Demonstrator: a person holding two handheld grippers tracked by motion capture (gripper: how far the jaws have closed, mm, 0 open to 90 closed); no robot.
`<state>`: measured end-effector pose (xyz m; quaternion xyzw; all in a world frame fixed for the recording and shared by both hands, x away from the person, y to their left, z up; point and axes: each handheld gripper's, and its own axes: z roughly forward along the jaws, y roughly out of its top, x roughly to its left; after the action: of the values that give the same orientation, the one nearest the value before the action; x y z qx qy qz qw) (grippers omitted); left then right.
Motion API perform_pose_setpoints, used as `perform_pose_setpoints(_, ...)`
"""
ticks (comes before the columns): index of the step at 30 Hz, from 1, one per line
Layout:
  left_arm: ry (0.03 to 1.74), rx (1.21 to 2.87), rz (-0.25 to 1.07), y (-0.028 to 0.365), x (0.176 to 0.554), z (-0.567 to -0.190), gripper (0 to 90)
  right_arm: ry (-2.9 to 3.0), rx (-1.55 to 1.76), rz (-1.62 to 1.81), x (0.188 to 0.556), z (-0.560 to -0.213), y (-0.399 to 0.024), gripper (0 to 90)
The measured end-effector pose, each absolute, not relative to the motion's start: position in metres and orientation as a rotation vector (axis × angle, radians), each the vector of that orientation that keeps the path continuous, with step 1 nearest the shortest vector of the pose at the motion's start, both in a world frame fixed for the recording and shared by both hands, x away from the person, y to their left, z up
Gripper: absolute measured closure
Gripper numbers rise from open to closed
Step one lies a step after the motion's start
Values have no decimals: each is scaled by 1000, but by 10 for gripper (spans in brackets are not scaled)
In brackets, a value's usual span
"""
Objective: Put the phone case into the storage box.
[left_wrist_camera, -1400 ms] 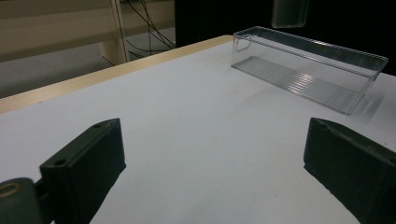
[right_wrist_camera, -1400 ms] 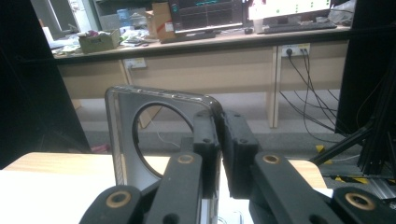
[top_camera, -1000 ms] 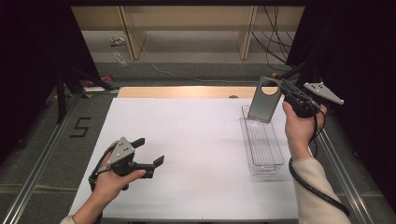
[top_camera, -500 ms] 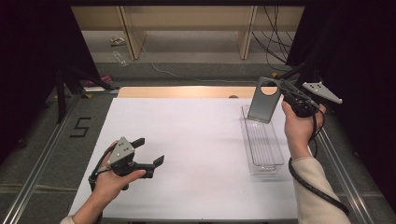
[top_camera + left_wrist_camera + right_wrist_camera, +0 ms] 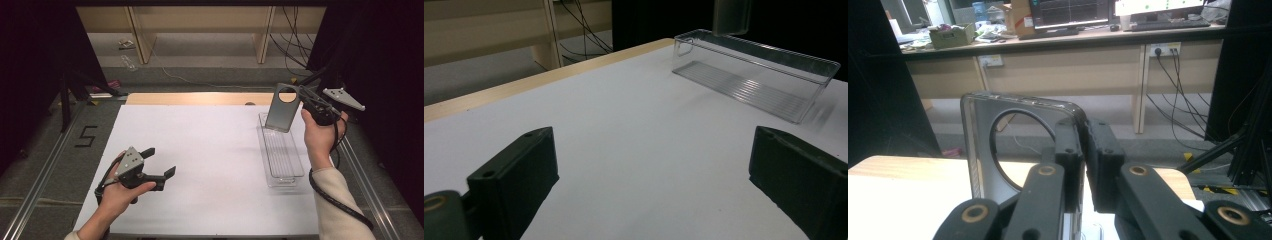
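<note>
Nothing is shifting between the earlier high views and this one: both hands are keeping their places, so the work is pausing with the plate raised rather than set down. The white table (image 5: 210,150) is taking up the middle of the high view. Right of centre on it, the clear plastic bin (image 5: 280,155) is lying empty. Above the bin's far end, in the upper right, the grey plate with a round hole (image 5: 283,107) is hanging upright, its lower edge just over the rim. The right gripper (image 5: 306,102) is clamping that plate by its edge, jaws pressed together on it. In the lower left, the left gripper (image 5: 161,162) is resting with jaws apart, holding nothing. A black "5" (image 5: 86,136) is showing on the grey floor at the left.
</note>
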<state>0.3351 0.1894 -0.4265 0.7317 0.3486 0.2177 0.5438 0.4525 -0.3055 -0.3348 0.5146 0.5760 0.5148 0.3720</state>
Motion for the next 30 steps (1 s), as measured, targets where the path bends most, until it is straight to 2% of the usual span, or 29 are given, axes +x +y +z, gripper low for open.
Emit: perform_pose_setpoints(30,831,1739,516,190,336,-428,49,1503,1300,1293,461,-340,-301,852)
